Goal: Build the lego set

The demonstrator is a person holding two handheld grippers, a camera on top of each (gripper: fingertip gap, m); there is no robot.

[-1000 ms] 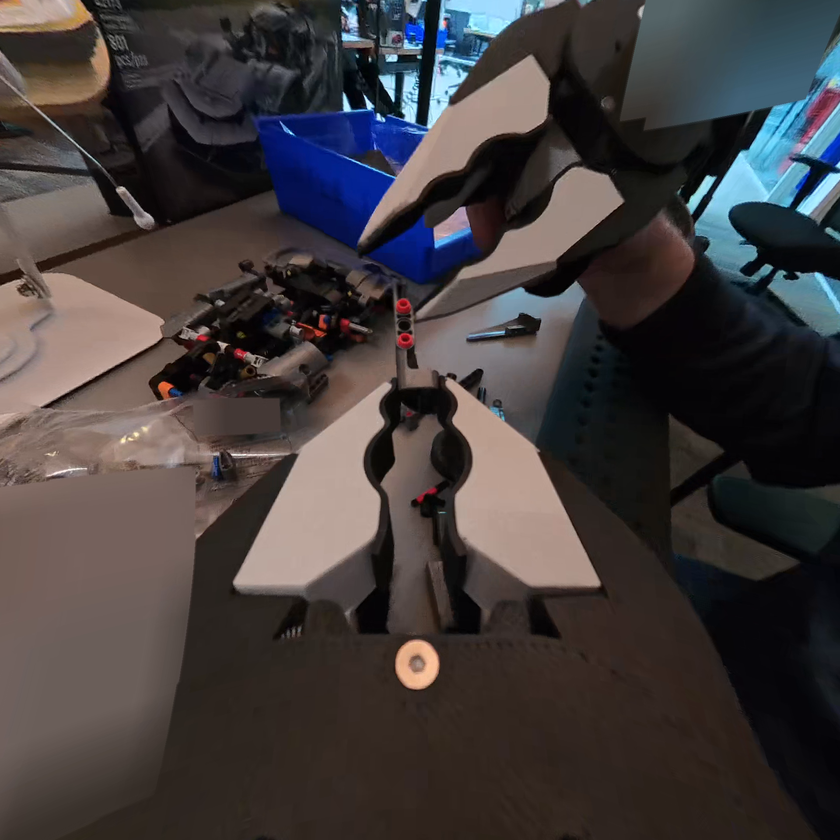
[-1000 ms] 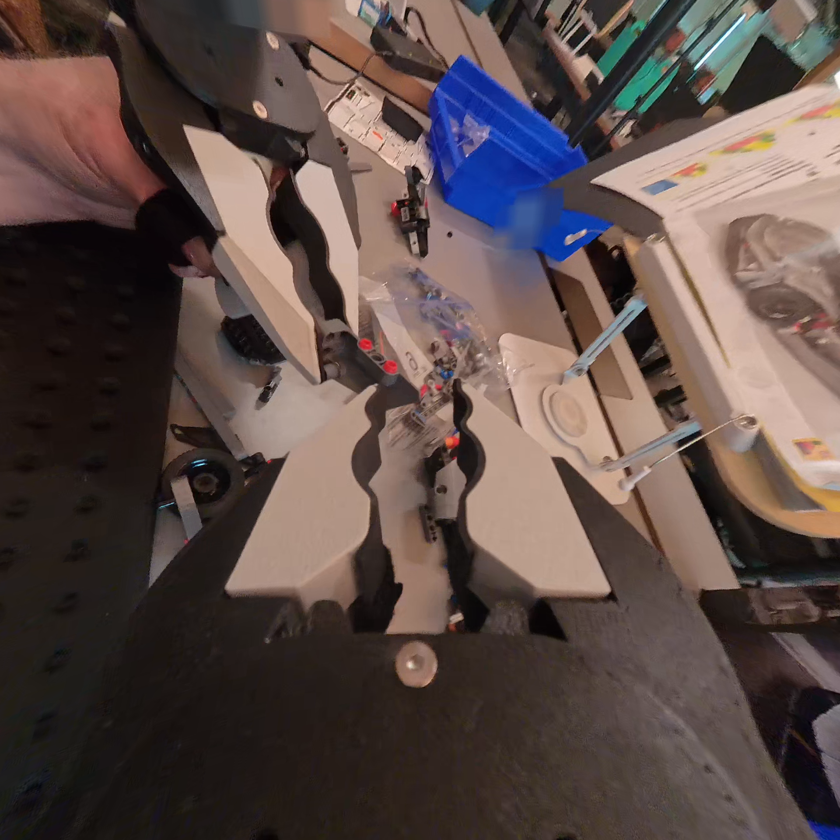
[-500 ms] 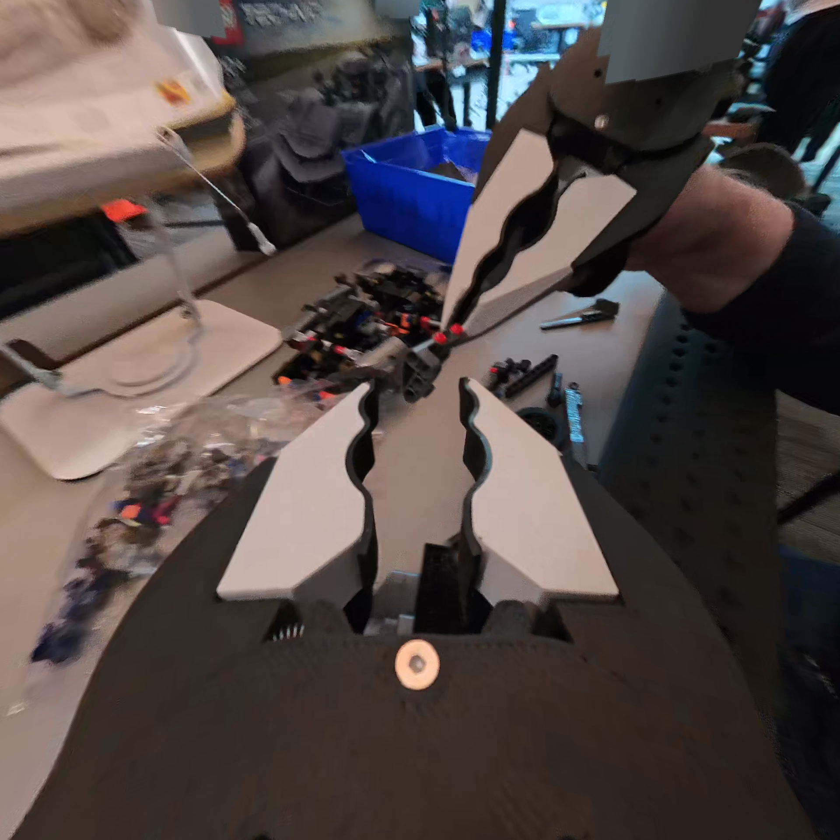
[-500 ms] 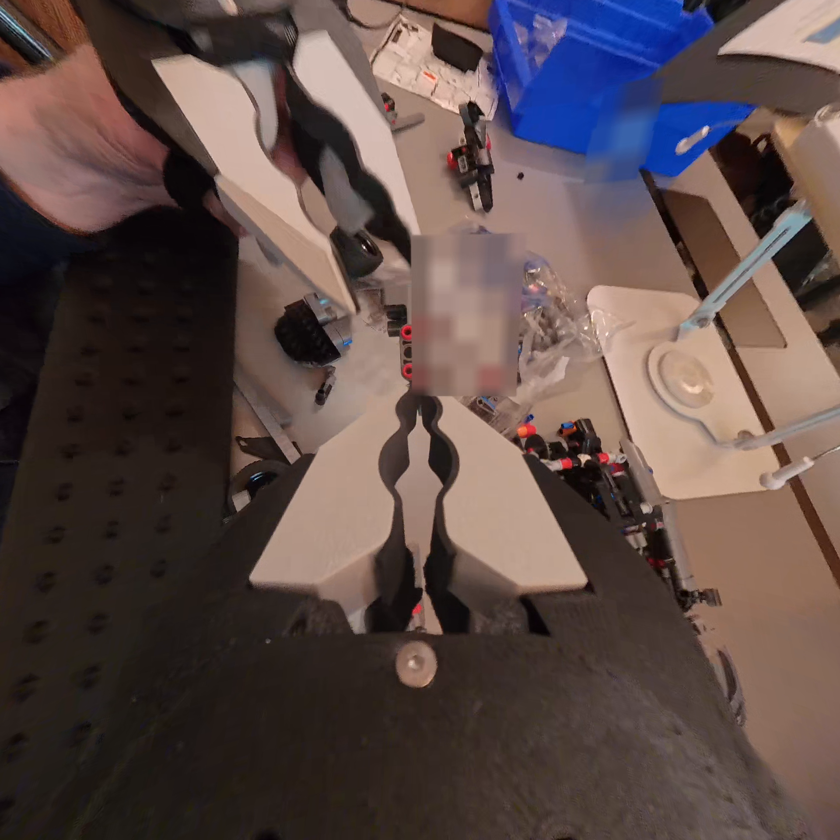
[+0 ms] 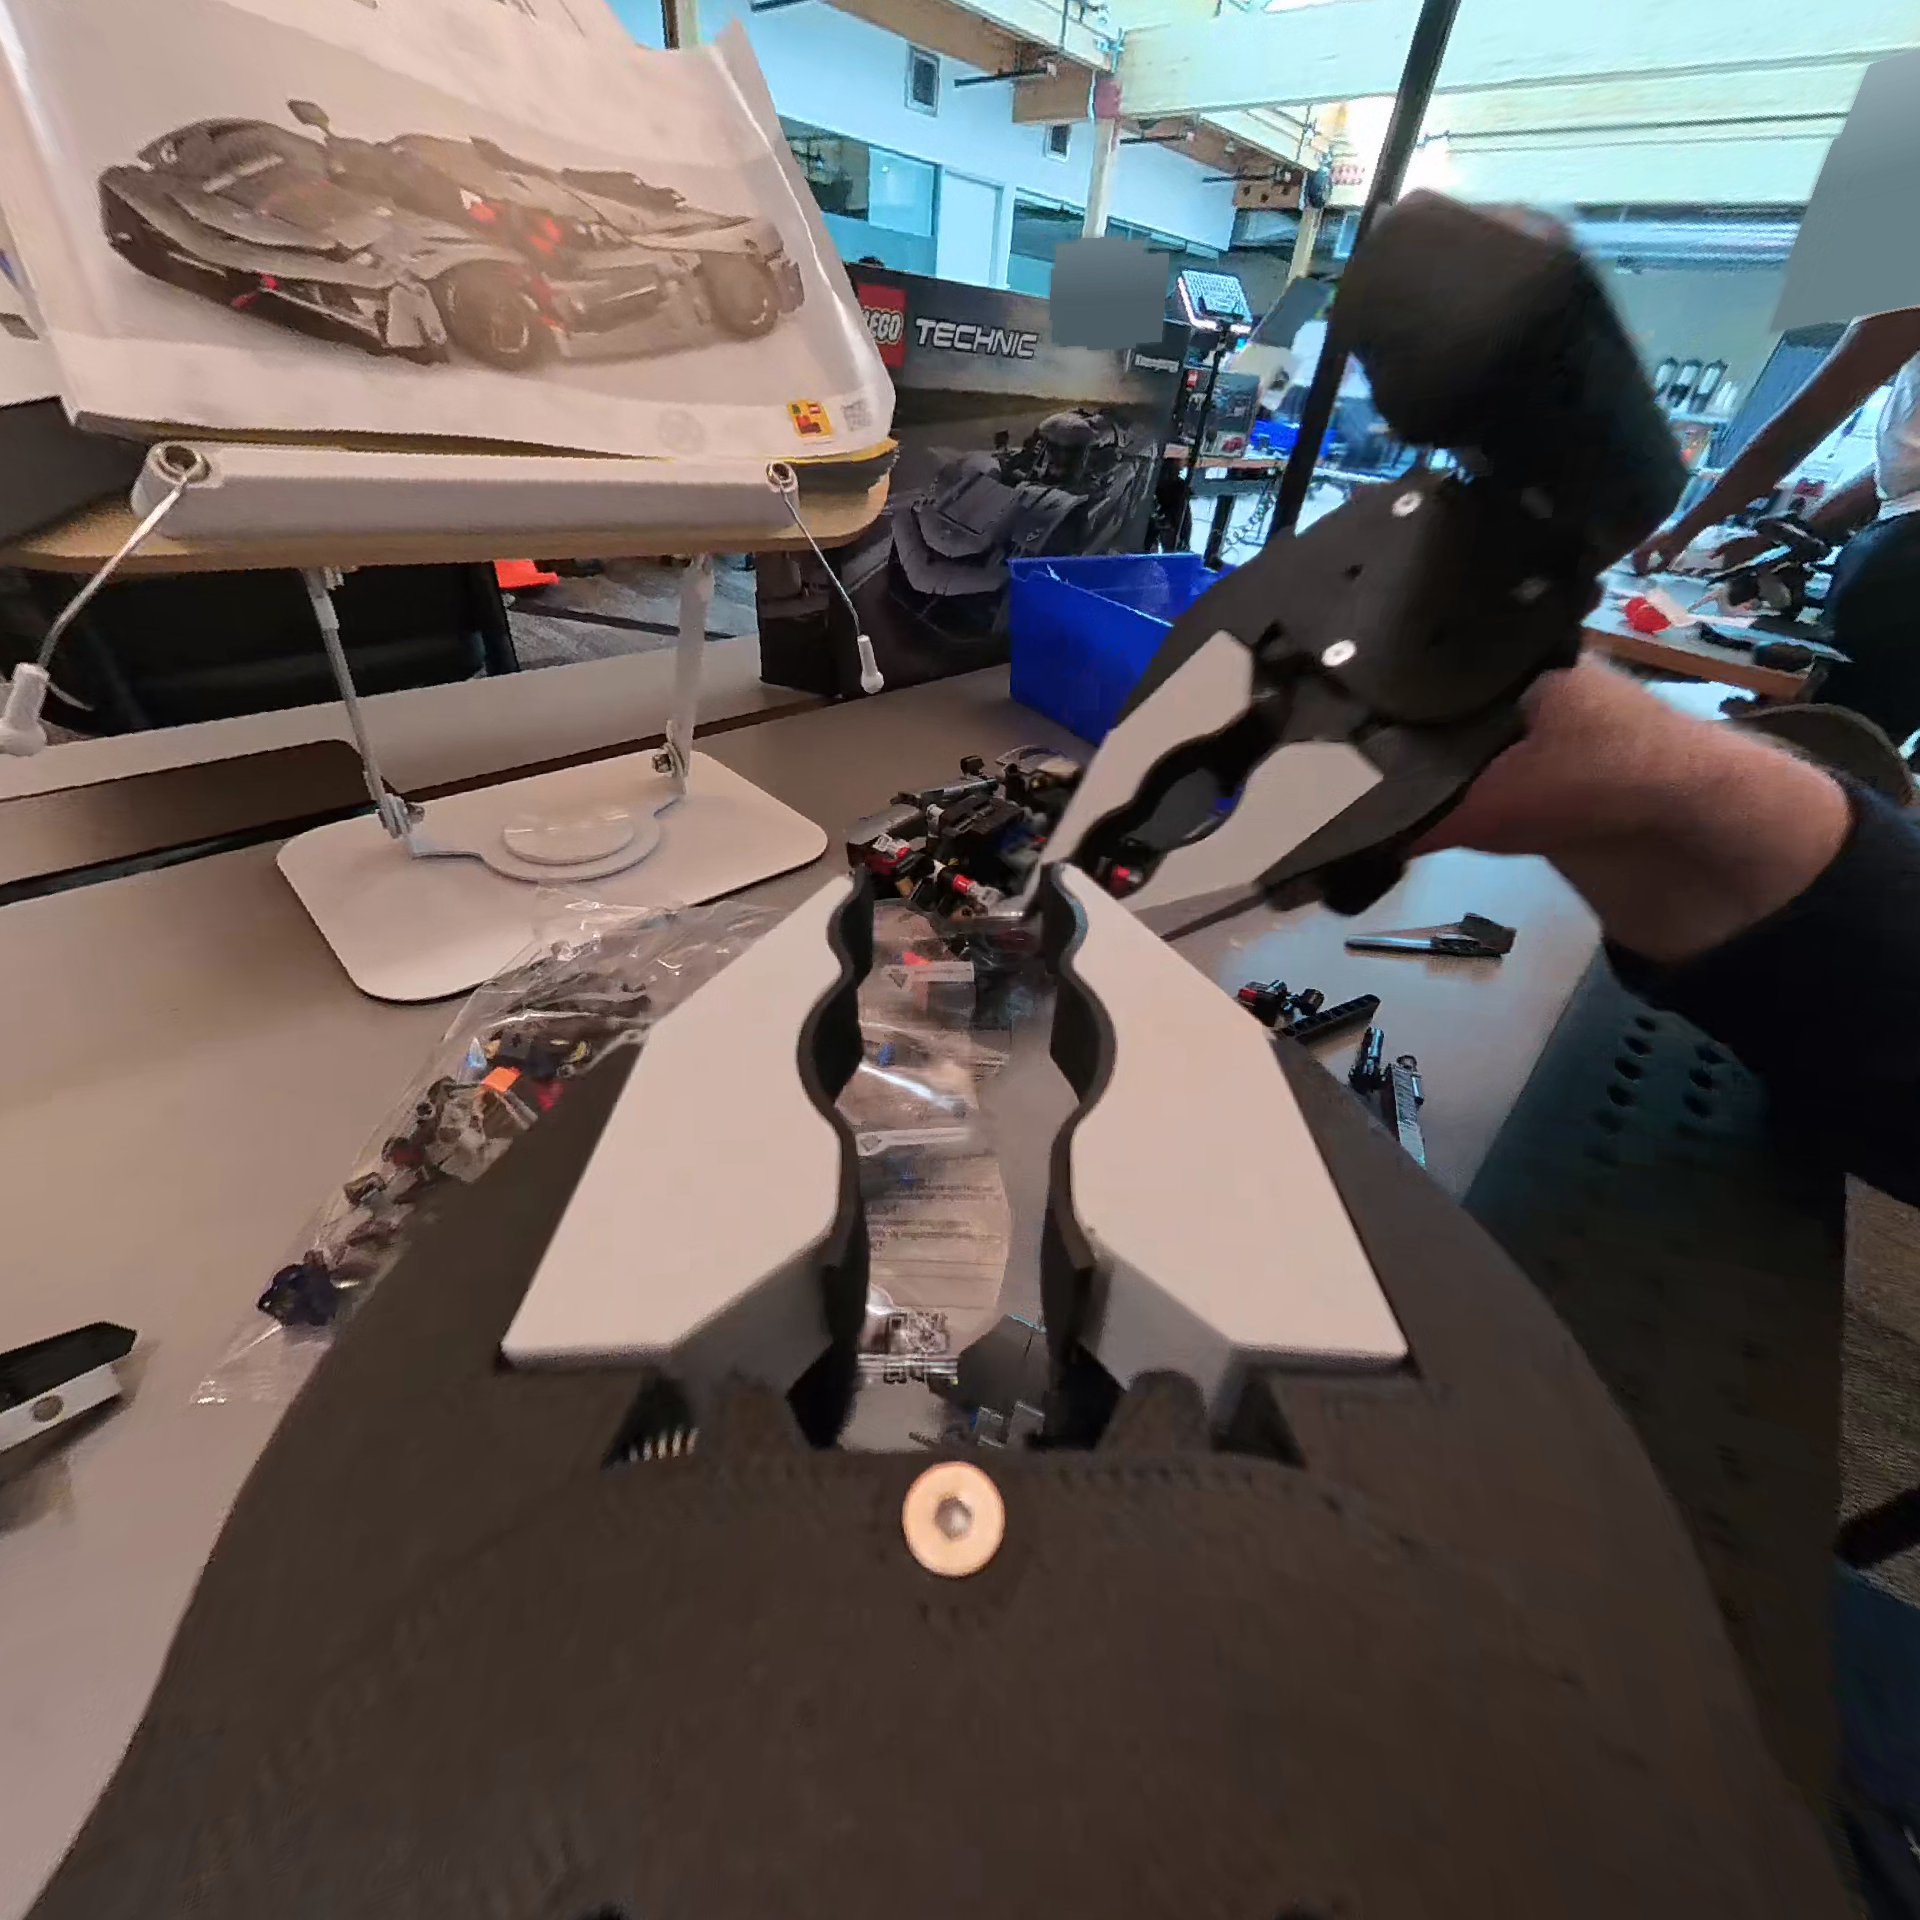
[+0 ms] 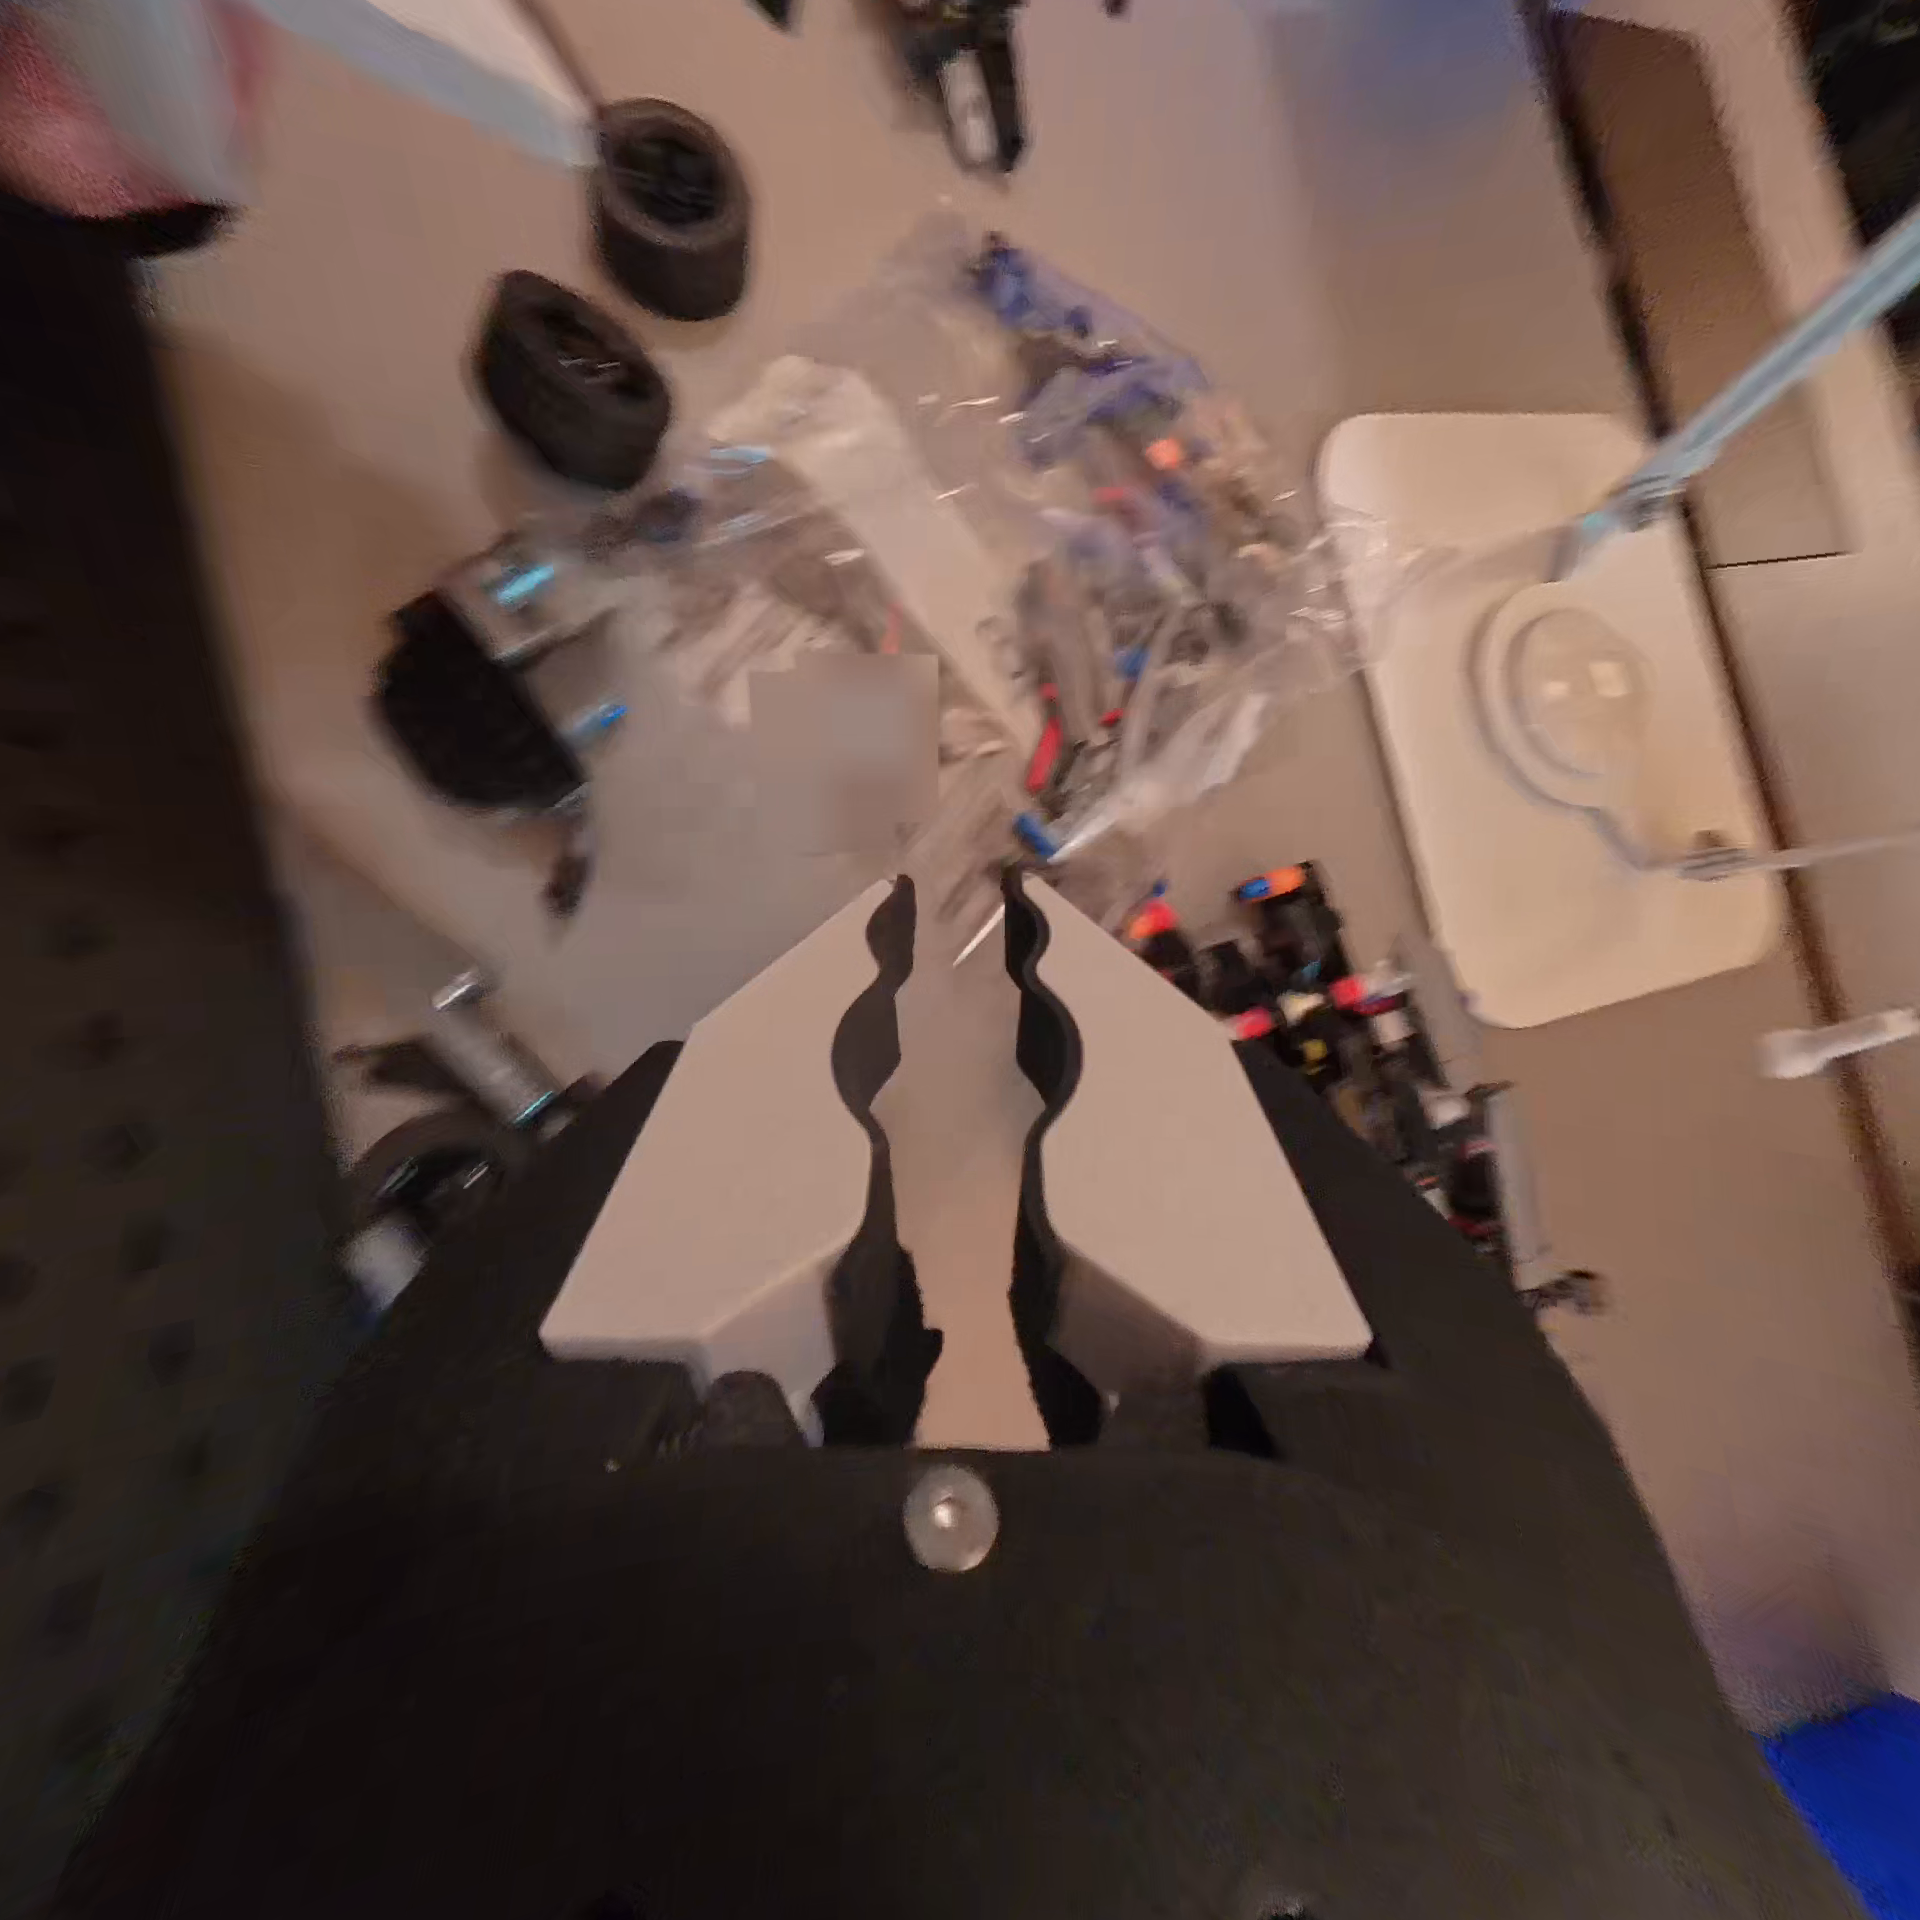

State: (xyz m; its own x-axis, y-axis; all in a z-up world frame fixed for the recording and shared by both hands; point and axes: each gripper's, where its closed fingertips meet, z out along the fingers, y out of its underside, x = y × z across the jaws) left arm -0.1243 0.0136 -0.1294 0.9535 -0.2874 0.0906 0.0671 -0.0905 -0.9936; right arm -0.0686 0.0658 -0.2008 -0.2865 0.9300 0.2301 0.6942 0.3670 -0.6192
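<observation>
**Observer:** Where's the build sitting?

**Operator:** On my left wrist view I have the partly built lego car [image 5: 961, 831] on the grey table [image 5: 156, 1060], a dark chassis with red and blue pins, just beyond my left gripper [image 5: 951, 899]. On the right wrist view it lies at the lower right [image 6: 1340, 997], blurred.

**Observer:** And the spare parts?

**Operator:** A clear plastic bag [image 5: 499, 1081] lies between the car and me, holding small dark, blue and orange pieces. On the right view the same bag [image 6: 1039, 540] spreads across the middle of the table. Further back stands a blue bin [image 5: 1091, 634]; I can't tell what's in it. Loose black tyres [image 6: 623, 301] lie beside the bag.

**Observer:** Jaws?

**Operator:** My left jaws stand well apart with nothing between them; I look straight through onto the bag. My right gripper [image 6: 956, 888] has a narrower gap, also with nothing in it.

**Observer:** How are the hands posed?

**Operator:** The right gripper [image 5: 1070, 873] comes in from the right on the left view, tilted down, fingertips right at the car's near edge and just beside my left fingertip. Its hand [image 5: 1621, 800] grips from behind. Behind everything, an instruction booklet [image 5: 416, 239] rests on a white stand [image 5: 540, 883].
</observation>
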